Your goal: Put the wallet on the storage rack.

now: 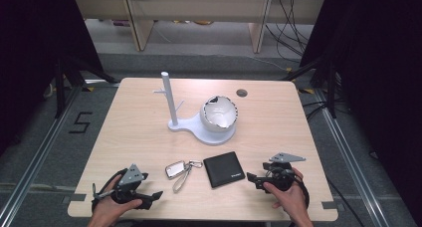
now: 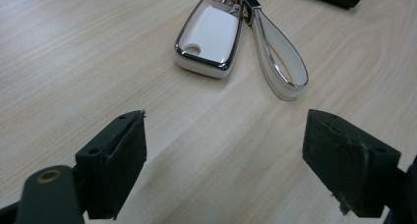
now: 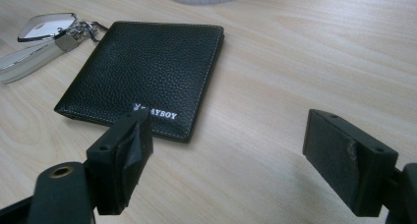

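A black leather wallet (image 1: 224, 169) (image 3: 145, 74) lies flat near the table's front, with a silver-and-white key fob (image 1: 175, 169) (image 2: 209, 36) and its loop strap (image 2: 280, 59) just to its left. My left gripper (image 1: 157, 194) (image 2: 223, 160) rests at the front left, open and empty, its jaws pointing at the fob a short way off. At the front right, my right gripper (image 1: 250, 177) (image 3: 226, 157) is open too, with the wallet's near corner just beyond its left jaw.
A white stand (image 1: 171, 105) with an upright post and pegs sits mid-table, a white bowl-like holder (image 1: 219, 115) on its base. A small round grommet (image 1: 242, 92) marks the far side. Bare wood lies to both sides; the table edge runs just behind both hands.
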A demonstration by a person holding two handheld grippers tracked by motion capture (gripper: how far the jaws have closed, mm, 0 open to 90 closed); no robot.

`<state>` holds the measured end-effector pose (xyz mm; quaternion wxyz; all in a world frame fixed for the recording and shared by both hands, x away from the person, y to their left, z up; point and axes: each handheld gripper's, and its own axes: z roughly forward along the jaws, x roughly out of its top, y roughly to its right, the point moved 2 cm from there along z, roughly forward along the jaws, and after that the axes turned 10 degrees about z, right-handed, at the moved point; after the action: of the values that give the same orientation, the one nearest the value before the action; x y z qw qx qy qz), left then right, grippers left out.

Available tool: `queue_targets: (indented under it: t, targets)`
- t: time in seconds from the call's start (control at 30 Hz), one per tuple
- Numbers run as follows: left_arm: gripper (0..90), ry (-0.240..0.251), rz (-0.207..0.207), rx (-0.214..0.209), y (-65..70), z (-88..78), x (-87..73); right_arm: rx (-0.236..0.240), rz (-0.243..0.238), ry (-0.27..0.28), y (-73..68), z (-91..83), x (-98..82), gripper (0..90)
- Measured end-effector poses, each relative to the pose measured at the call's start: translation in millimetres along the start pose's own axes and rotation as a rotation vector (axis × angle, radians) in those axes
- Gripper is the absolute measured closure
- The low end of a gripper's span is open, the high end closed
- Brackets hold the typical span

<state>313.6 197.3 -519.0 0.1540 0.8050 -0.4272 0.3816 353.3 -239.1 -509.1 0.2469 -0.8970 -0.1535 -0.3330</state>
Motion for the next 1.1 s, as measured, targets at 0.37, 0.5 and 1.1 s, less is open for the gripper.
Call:
queue_targets:
  t: [0.37,0.5,1.1]
  targets:
    - [20.9,0.022,0.033,-0.03,10.9,9.5,9.4,0.015,0.027,0.01,1.7,-0.9,2.2,20.1]
    - [31.7,0.034,0.03,-0.04,15.9,12.3,19.3,0.022,0.044,0.012,1.2,-0.4,3.2,20.2]
    - [79.1,0.054,0.168,-0.107,42.5,62.3,75.0,0.062,0.087,0.018,2.5,16.2,18.6,23.6]
